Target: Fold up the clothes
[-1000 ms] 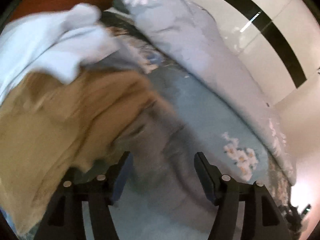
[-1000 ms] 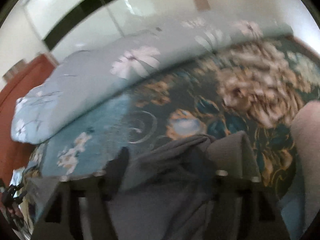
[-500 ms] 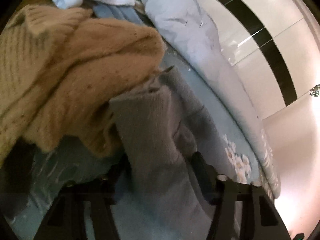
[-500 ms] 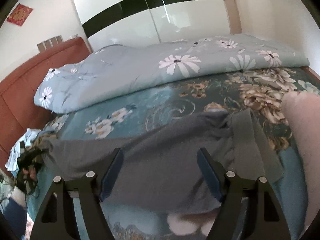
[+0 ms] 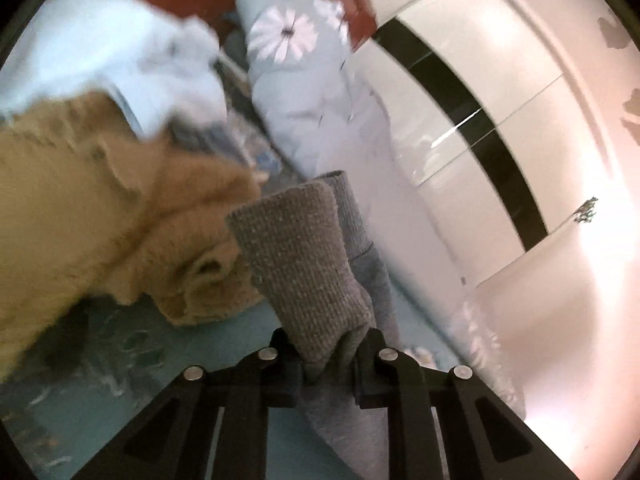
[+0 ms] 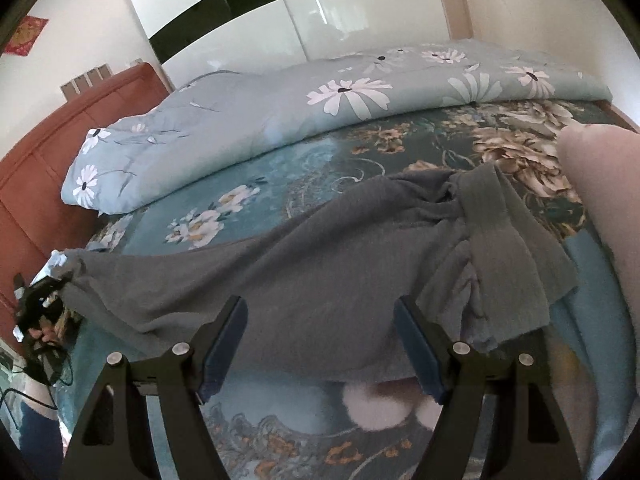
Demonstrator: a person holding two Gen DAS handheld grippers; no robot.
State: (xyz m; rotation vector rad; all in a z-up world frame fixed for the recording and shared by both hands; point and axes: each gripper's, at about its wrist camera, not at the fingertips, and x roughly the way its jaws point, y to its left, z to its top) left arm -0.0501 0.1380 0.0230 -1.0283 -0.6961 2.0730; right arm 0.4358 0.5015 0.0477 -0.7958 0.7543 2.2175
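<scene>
A corner of the grey knit garment (image 5: 304, 264) is being pinched tight by the left hand-held gripper (image 5: 328, 354), over by the bed's headboard edge next to a tan sweater (image 5: 100, 216). The rest of it is being stretched across the floral bed sheet (image 6: 280, 184), and the right hand-held gripper (image 6: 320, 344) is being held wide apart above it, gripping nothing.

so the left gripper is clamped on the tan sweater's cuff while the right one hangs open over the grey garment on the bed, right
Not quite. In the left wrist view the left gripper is clamped on a cuff of the grey garment, not the tan sweater, which lies beside it. The rest holds: the right gripper hangs open over the grey garment on the bed.
</scene>
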